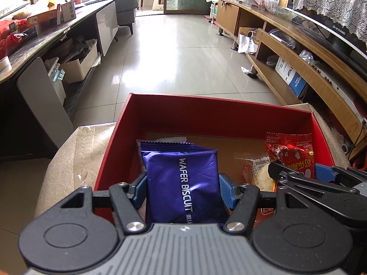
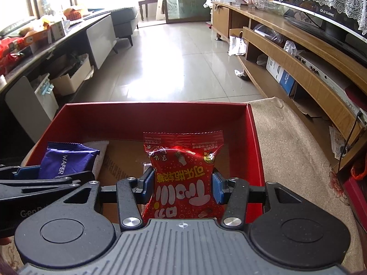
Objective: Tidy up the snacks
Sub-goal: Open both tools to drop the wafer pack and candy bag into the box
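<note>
My left gripper (image 1: 183,189) gripped a purple foil packet marked WAFER BISCUIT (image 1: 183,178) between its 2 blue pads, jaws partly closed, low centre of the left view, over the open red cardboard box (image 1: 206,112). My right gripper (image 2: 182,184) clamped a red printed snack bag (image 2: 183,171) likewise, centre of the right view. A clear-wrapped snack (image 1: 257,167) lay on the box's brown floor.

- Wafer biscuit packet (image 1: 183,183): lower end hidden behind gripper body.
- Red snack bag (image 2: 183,176): bottom edge hidden likewise.
- Clear-wrapped snack (image 1: 258,171): partly covered, label unreadable.
- White wrapper (image 2: 98,153): mostly hidden beneath wafer packet.
</note>
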`<state>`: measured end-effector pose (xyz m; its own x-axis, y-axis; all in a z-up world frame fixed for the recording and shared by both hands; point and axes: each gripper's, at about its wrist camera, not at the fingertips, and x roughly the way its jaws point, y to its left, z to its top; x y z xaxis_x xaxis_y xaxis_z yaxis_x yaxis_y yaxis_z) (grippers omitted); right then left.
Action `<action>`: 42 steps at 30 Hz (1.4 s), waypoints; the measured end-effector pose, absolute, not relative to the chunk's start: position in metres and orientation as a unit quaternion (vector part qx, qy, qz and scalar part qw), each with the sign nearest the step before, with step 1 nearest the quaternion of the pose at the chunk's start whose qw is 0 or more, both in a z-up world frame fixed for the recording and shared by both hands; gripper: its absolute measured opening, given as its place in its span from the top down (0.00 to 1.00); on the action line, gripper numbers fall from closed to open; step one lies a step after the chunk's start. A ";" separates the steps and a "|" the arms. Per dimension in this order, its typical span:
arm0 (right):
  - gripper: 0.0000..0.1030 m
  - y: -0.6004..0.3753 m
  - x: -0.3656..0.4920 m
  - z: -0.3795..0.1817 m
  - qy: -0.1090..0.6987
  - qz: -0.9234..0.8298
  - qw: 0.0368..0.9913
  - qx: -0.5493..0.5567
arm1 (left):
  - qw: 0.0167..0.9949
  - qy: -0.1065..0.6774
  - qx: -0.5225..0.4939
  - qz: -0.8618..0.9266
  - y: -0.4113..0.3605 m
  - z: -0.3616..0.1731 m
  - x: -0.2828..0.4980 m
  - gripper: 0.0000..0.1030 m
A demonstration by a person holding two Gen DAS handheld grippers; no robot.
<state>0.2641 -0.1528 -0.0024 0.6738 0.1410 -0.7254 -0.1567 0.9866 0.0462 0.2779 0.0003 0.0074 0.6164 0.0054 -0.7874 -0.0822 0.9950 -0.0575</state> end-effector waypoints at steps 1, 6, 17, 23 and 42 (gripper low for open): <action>0.43 -0.152 0.264 -0.003 0.394 0.081 0.915 -0.010 | 0.898 0.438 -0.044 0.025 0.000 0.007 0.279 0.44; 0.43 -0.148 0.265 -0.004 0.390 0.083 0.917 -0.024 | 0.894 0.445 -0.042 0.028 0.002 0.002 0.280 0.44; 0.36 -0.146 0.268 -0.004 0.389 0.094 0.916 -0.028 | 0.890 0.451 -0.049 0.041 0.005 0.002 0.283 0.43; 0.30 -0.154 0.270 0.001 0.387 0.103 0.916 0.008 | 0.893 0.444 -0.063 0.047 0.012 0.007 0.280 0.41; 0.18 -0.161 0.249 0.026 0.367 0.084 0.927 0.001 | 0.897 0.438 -0.064 0.010 0.011 0.026 0.252 0.38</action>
<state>0.2489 -0.1611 0.0260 0.7168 0.1556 -0.6797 -0.1548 0.9860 0.0624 0.2523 0.0110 0.0259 0.6169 -0.0368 -0.7862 -0.0744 0.9917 -0.1048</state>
